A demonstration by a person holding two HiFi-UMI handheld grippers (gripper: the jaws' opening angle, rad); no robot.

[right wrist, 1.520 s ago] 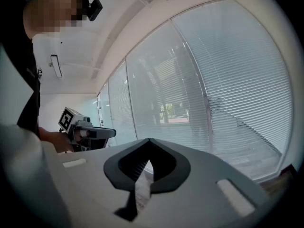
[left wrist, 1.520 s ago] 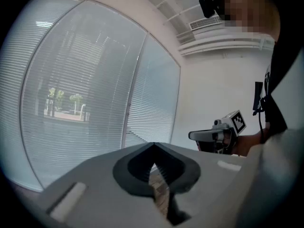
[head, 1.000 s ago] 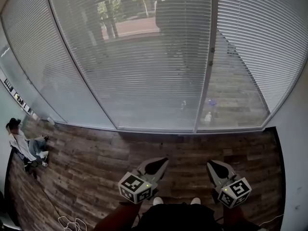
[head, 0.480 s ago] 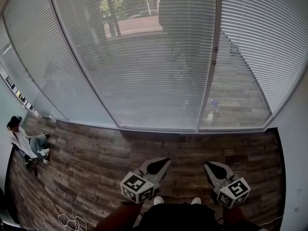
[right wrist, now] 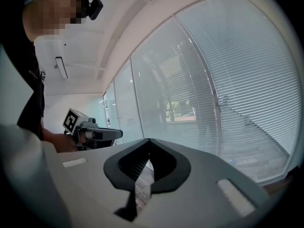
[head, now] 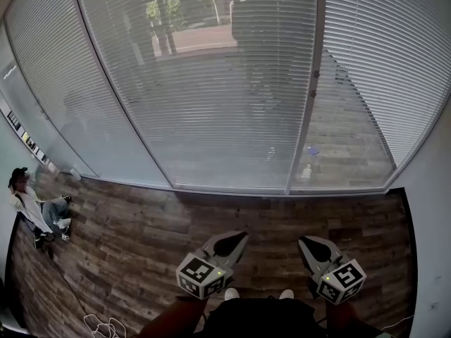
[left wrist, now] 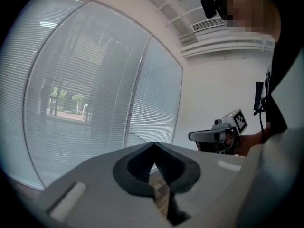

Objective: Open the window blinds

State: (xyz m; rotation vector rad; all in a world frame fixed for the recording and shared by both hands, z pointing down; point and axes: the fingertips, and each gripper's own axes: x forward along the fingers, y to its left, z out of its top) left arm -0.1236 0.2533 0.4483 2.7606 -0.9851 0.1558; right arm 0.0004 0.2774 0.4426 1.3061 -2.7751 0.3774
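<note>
White slatted blinds point(head: 211, 83) hang lowered over the tall windows ahead, and trees and a street show through the slats. The blinds point(left wrist: 80, 94) also fill the left gripper view, and the blinds point(right wrist: 213, 80) fill the right gripper view. A pale window post point(head: 310, 90) separates two panes. My left gripper point(head: 236, 236) and right gripper point(head: 304, 241) are held low near my body, well short of the blinds. Both are shut with nothing between them. The left gripper point(left wrist: 153, 145) sees the right gripper point(left wrist: 191, 137) beside it. The right gripper point(right wrist: 148, 140) sees the left gripper point(right wrist: 119, 134).
Dark wooden floor point(head: 141, 231) lies between me and the windows. A person point(head: 35, 213) sits at the far left by the glass. A loose white cable point(head: 99, 324) lies on the floor at lower left. A white wall point(head: 433, 210) closes the right side.
The head view has shifted slightly. Both grippers stay in about the same place, still shut.
</note>
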